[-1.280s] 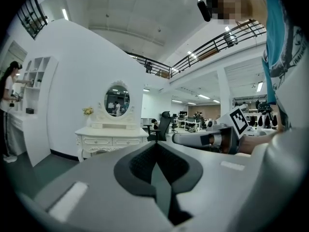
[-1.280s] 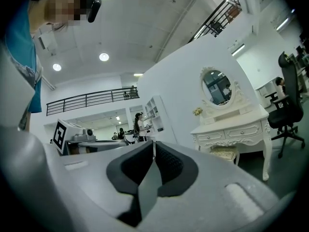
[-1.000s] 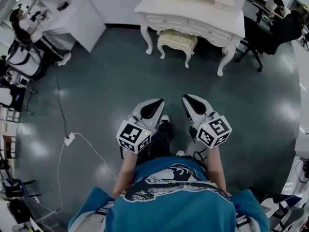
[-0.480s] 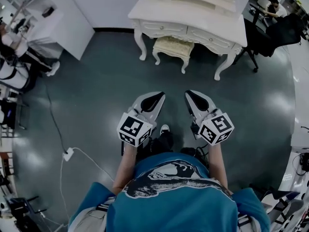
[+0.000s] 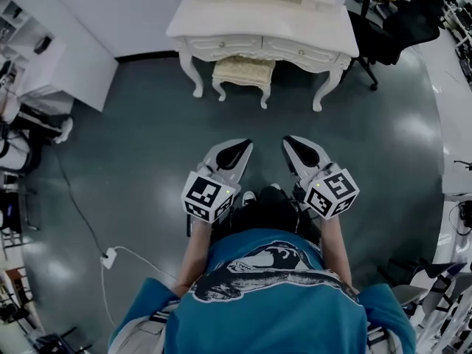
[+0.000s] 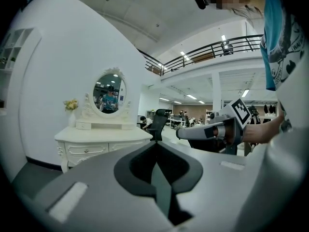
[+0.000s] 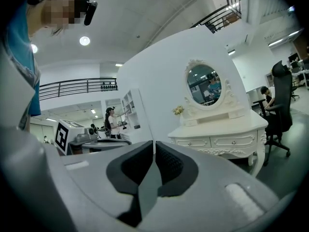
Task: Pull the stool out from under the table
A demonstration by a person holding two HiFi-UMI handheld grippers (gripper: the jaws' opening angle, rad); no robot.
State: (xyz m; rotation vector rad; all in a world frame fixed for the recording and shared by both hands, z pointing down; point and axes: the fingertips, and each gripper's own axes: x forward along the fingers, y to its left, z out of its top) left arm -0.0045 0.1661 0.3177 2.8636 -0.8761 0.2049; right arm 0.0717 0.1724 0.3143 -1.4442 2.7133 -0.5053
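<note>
Grey floor (image 5: pixel 147 153), open room; white desk (image 5: pixel 221 22) against far wall. Stool (image 5: pixel 243 71) tucked under desk between front legs, well apart from both claws. Left claw (image 5: pixel 240 146) clenched, empty. Right claw (image 5: pixel 290 140) clenched, empty.

Risks, judged:
- clenched jaws cannot take stool rim unless opened first
- skewed pull could knock stool against desk leg (image 5: pixel 193 80)
- one-sided grip could tip stool
- power strip (image 5: pixel 109 257) on floor at left is trip hazard when backing away
</note>
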